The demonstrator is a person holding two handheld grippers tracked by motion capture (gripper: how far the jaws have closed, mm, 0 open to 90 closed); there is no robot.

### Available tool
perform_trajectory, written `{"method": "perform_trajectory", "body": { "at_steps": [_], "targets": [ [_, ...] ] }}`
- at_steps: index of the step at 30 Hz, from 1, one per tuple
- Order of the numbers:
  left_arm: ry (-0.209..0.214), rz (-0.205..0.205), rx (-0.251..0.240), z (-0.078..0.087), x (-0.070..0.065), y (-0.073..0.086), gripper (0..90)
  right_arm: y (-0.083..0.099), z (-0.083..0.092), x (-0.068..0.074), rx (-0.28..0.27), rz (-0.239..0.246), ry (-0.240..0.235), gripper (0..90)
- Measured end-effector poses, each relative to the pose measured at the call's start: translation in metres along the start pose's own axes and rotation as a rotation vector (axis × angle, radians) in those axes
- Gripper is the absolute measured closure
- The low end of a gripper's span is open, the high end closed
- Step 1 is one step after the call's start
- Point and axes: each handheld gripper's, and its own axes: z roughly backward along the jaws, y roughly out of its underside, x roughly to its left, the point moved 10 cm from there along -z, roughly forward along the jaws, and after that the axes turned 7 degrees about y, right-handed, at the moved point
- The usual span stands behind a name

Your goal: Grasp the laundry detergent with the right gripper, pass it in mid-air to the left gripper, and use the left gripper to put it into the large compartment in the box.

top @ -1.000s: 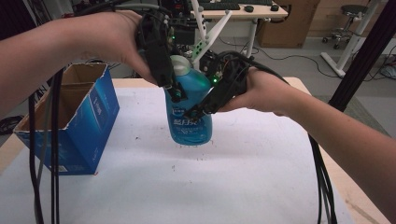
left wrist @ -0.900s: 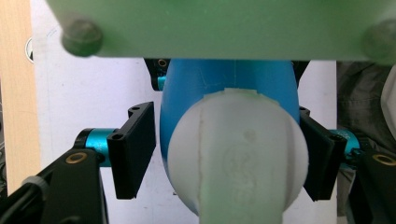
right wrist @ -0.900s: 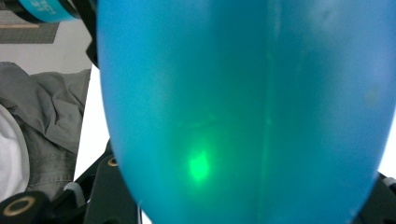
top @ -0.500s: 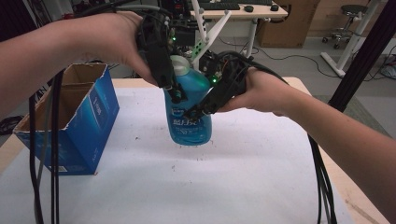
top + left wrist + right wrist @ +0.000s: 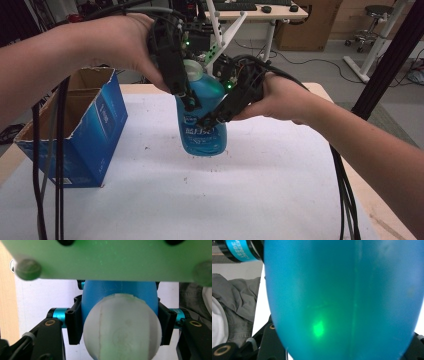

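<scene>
Both forearms reach in over the white table (image 5: pixel 280 200) and meet at the blue bottle (image 5: pixel 202 125), which stands upright at the middle of the tabletop. The left hand (image 5: pixel 127 42) comes from above with its wrist bent down, so the left gripper (image 5: pixel 187 100) points nearly straight down over the bottle's top. Its jaws have just been closing, and the left gripper view shows the black pads (image 5: pixel 73 323) pressed on either side of the blue neck, just below the pale round cap (image 5: pixel 122 325).

The right hand (image 5: pixel 280 100) comes in from the side, palm turned inward, with the right gripper (image 5: pixel 215 117) slanting down against the bottle's shoulder. Its jaws are clamped on the bottle's body, which bulges between them in the right gripper view, with a green glint on the plastic.

From the high view the left gripper's body covers most of the cap, and both sets of fingertips are lost against the dark mechanisms. The label's print is too small to read. An open blue cardboard box (image 5: pixel 95 130) sits well apart, off beyond the left gripper, half hidden by trailing cables (image 5: pixel 60 150).
</scene>
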Motion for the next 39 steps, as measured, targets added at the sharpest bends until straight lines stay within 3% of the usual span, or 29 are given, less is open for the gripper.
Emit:
{"method": "perform_trajectory", "body": {
  "at_steps": [7,11,17,22,25,28,39],
  "targets": [
    [-0.002,-0.002,0.003,0.0,0.0,0.0,37.6,0.0,-0.001,-0.001,-0.001,0.019,0.001,45.1],
    [-0.005,-0.006,-0.001,0.001,0.0,0.0,37.9,0.0,0.001,0.003,0.005,-0.028,-0.01,44.8],
    [0.006,-0.004,-0.015,0.002,0.001,0.0,38.0,-0.001,-0.001,0.002,-0.009,-0.027,-0.01,43.2],
    [0.014,0.01,-0.009,-0.001,0.0,0.002,38.1,-0.001,0.0,-0.001,-0.037,-0.057,-0.011,22.9],
    [0.015,0.018,-0.001,0.0,0.0,0.005,38.1,0.002,0.002,-0.001,-0.042,-0.06,-0.024,20.9],
    [0.013,0.037,-0.015,0.004,0.0,0.007,38.1,0.008,0.004,0.0,-0.022,-0.082,-0.028,13.1],
    [-0.023,0.155,-0.076,0.029,0.001,0.026,38.1,0.056,0.02,-0.017,0.085,-0.175,0.049,13.1]
  ]
}}
